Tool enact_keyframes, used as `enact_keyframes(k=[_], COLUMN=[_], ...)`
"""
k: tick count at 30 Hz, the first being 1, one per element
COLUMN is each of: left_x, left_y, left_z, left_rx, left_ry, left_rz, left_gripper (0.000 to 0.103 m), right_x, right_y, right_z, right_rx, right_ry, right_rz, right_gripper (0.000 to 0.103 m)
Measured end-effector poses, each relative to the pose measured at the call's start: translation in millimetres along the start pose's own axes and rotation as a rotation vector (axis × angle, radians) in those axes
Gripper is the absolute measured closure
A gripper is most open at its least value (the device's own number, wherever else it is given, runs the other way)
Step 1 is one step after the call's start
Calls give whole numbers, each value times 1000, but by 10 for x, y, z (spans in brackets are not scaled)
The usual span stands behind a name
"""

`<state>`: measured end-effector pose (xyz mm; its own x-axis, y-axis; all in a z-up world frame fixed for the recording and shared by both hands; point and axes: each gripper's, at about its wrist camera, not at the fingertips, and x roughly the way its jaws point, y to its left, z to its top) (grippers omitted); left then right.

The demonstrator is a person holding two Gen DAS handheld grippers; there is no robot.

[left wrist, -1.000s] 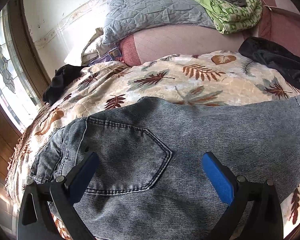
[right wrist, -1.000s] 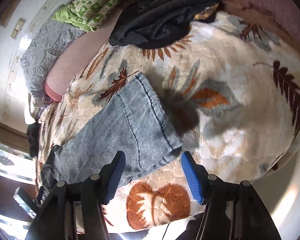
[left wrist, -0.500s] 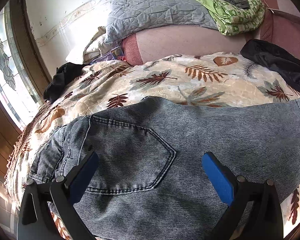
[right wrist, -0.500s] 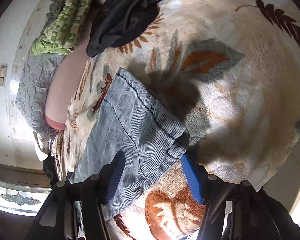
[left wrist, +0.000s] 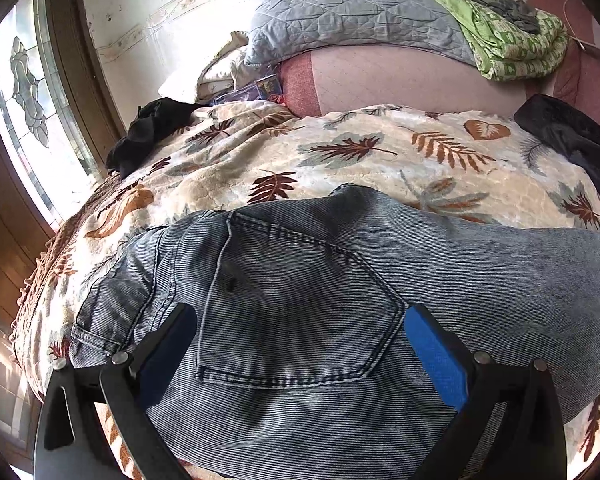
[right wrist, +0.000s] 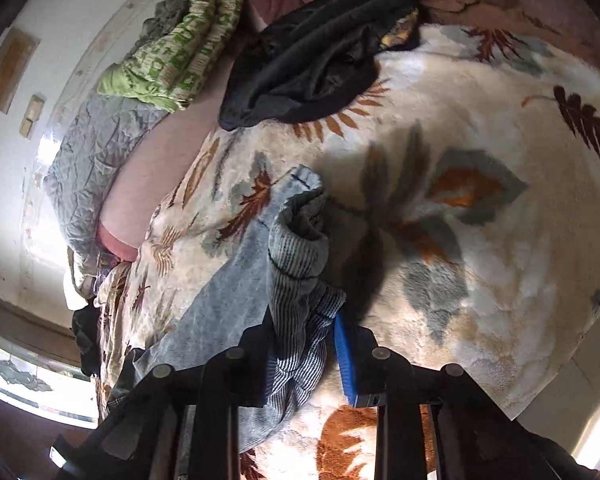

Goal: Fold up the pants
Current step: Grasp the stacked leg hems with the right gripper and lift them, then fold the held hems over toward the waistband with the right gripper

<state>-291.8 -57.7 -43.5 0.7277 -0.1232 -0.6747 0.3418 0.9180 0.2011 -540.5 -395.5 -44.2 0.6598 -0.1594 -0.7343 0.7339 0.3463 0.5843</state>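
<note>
Faded blue-grey jeans lie across a leaf-print blanket, one leg end pinched and bunched.

The pants [left wrist: 300, 320] are washed-out denim with a fine ribbed weave, dark stitching and a pointed back pocket facing up; the seat lies flat near the edge of the leaf-print blanket [left wrist: 360, 160], the waistband rumpled toward the window side. The left gripper [left wrist: 300, 332] hovers over the pocket with its blue pads spread wide, one to each side of the pocket, and whether they touch the cloth cannot be told. At the other end the right gripper [right wrist: 306, 328] has just been closing, and its jaws now pinch the leg hem, which stands up between them in a crumpled, folded-over bunch above the blanket. A black garment [right wrist: 320, 56] lies well apart, near the far edge.
</note>
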Motion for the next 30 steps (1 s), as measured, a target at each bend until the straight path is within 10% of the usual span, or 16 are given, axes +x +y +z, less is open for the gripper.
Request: enact_keyframes(k=[9, 20, 26, 30], left_x=[-10, 52, 22, -53], left_y=[363, 570, 408, 200], left_z=[56, 34, 43, 62], left_rx=[-114, -173, -136, -91], left_ry=[-1, 21, 3, -36], left_rz=[42, 68, 43, -2], left_gripper=[0, 0, 0, 0], right_x=[142, 794, 507, 340], right_y=[1318, 1832, 1605, 1407], right_z=[-453, -1573, -1134, -804], right_rx=[-371, -609, -489, -456], right_ry=[40, 398, 459, 349], right_rz=[41, 94, 422, 452], right_gripper=[78, 63, 37, 37])
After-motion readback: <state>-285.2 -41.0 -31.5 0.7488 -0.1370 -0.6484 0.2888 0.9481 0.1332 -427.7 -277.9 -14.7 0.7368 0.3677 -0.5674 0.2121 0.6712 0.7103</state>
